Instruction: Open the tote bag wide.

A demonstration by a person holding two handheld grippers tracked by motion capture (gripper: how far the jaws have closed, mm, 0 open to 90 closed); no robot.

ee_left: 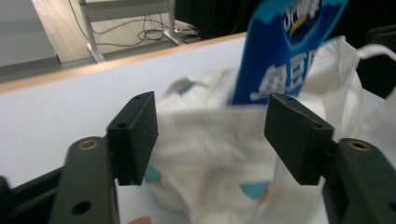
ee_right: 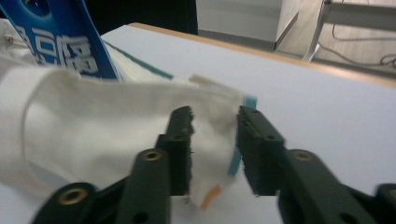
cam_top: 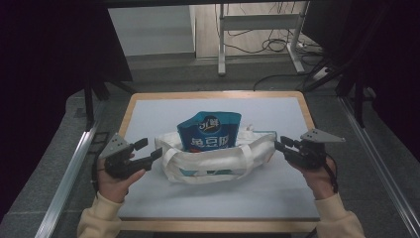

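A white table top (cam_top: 163, 111) — metal stand (cam_top: 257, 22), loose cables (cam_top: 277, 44) behind.

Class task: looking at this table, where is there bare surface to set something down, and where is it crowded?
Free: the strip of the pale wood-edged table behind the blue snack pouch, and the wide front band before the white cloth tote bag. Crowded: the middle, with the left tool and right tool at the bag's ends.

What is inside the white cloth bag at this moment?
A blue snack pouch stands in the white cloth bag, its upper half with white lettering sticking out of the opening. The cloth covers its lower part, and hides whether anything else lies in the bag.
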